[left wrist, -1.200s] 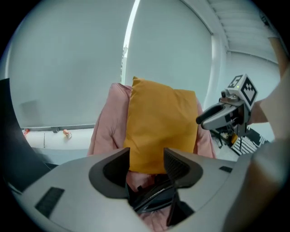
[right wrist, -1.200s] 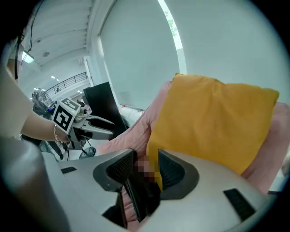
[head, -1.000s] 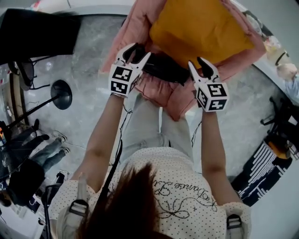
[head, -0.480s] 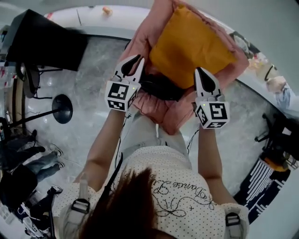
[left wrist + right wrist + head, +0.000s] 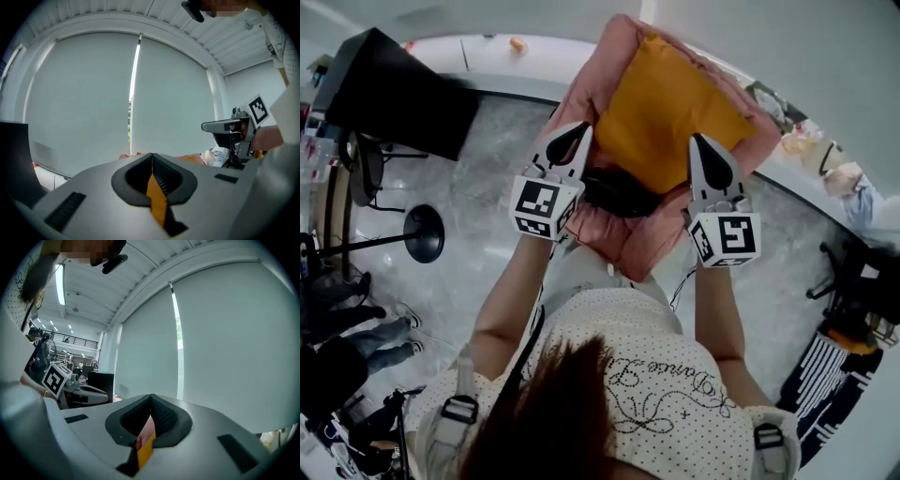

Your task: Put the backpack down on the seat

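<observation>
As the backpack (image 5: 619, 192) lies on the seat (image 5: 623, 242), left gripper (image 5: 579, 131) and right gripper (image 5: 706, 142) fingers just closed, empty.

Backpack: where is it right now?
Head view, centre: the black backpack lies on the pink seat, against the orange cushion's near edge, seen between the left hand-held gripper and the right hand-held gripper, both shut and holding nothing.

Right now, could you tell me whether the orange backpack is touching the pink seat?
Touching. The head view shows the backpack lying on the seat, with pink cushion showing around it.
</observation>
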Motion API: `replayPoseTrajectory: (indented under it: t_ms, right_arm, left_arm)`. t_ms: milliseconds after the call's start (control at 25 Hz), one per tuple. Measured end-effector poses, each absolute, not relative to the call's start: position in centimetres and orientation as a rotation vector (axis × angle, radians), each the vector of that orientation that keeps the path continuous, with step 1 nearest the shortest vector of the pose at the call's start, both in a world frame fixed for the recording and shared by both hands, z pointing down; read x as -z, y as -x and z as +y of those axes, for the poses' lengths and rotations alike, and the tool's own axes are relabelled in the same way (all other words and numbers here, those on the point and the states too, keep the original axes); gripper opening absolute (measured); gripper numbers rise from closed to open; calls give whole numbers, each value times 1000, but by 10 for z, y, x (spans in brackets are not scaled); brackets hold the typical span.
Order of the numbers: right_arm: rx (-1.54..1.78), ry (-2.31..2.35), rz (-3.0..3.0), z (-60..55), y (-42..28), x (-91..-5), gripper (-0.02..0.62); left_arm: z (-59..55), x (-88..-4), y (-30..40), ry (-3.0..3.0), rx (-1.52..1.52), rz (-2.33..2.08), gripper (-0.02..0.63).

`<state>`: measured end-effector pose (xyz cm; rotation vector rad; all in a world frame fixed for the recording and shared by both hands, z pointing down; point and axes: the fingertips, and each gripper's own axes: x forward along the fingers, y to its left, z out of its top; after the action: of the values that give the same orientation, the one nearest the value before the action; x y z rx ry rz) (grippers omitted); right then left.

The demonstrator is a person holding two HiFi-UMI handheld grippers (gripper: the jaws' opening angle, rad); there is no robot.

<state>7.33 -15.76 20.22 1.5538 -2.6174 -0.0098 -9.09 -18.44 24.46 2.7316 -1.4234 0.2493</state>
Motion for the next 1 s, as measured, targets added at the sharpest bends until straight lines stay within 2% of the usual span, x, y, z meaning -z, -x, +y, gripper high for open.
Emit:
replayPoseTrajectory:
  t_ms: [1000]
  right_arm:
    - [51, -1708, -2634, -154, -76, -165, 11]
  left_arm:
    - [-184, -209, 97, -2794, -199, -1453, 5]
